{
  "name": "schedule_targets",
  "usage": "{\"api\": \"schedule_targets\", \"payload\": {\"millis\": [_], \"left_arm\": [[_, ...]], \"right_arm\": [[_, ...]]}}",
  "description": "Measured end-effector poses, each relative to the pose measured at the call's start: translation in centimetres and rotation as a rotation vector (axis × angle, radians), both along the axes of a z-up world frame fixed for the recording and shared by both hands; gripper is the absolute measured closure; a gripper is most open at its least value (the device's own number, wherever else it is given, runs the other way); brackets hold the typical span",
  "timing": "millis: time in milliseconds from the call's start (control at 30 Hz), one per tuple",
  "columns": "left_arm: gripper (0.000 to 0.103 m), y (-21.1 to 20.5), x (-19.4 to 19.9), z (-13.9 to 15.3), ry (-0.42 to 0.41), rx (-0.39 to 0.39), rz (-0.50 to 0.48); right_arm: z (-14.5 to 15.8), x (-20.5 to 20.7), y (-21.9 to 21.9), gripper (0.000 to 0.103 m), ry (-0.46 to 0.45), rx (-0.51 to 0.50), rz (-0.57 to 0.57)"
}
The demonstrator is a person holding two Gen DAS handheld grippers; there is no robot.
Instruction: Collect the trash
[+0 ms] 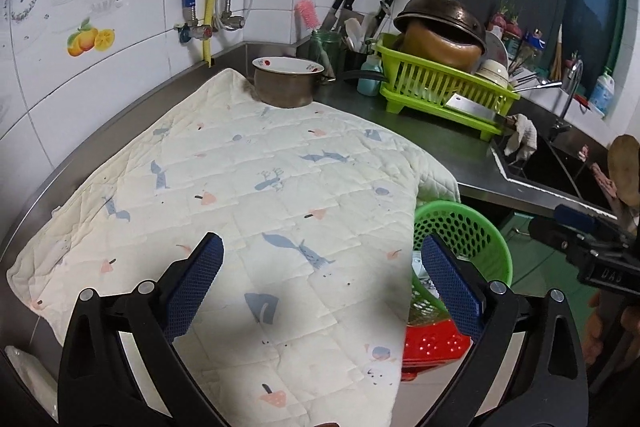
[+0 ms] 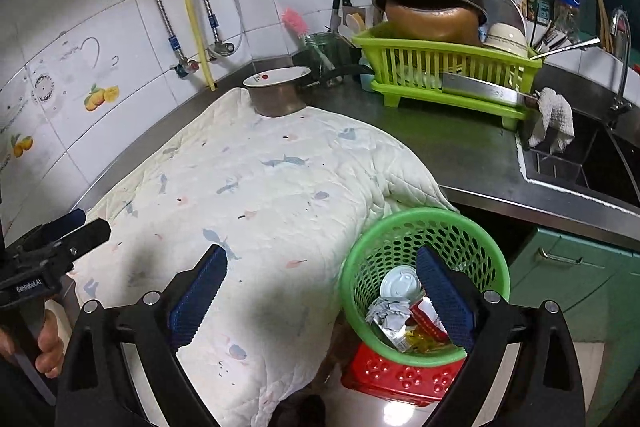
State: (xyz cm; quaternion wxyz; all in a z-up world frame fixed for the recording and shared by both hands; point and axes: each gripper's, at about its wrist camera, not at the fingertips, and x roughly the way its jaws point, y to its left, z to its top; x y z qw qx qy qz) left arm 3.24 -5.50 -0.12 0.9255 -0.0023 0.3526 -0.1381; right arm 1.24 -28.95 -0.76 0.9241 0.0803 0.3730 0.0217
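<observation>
A green mesh waste basket (image 2: 404, 239) stands on a red stool (image 2: 384, 375) beside the counter. It holds a tin can (image 2: 402, 281), crumpled foil (image 2: 386, 311) and wrappers. My right gripper (image 2: 320, 291) is open and empty above the basket's left rim and the cloth edge. My left gripper (image 1: 320, 287) is open and empty over the quilted white cloth (image 1: 248, 195). The basket also shows in the left wrist view (image 1: 460, 227). No loose trash shows on the cloth.
A metal pot with a bowl on top (image 1: 286, 83) stands on the cloth's far end. A green dish rack (image 1: 444, 87) with pots stands behind. The sink (image 2: 580, 163) with a rag (image 2: 554, 119) is at the right. A tiled wall runs along the left.
</observation>
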Motion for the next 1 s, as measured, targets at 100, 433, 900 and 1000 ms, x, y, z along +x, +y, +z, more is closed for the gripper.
{"api": "schedule_targets", "payload": {"millis": [100, 433, 900, 1000], "left_arm": [[0.005, 0.2, -0.2, 0.0, -0.001, 0.005, 0.001], [0.005, 0.5, -0.6, 0.2, -0.013, 0.011, 0.001], [0.005, 0.6, -1.0, 0.9, -0.028, 0.010, 0.005], [0.005, 0.8, -1.0, 0.9, -0.032, 0.008, 0.013]], "right_arm": [[0.2, 0.0, 0.2, 0.011, -0.004, -0.008, 0.003], [0.4, -0.1, 0.3, 0.010, -0.009, -0.011, 0.008], [1.3, -0.8, 0.7, 0.010, -0.029, -0.019, 0.007], [1.4, -0.9, 0.7, 0.010, -0.032, -0.023, 0.004]]}}
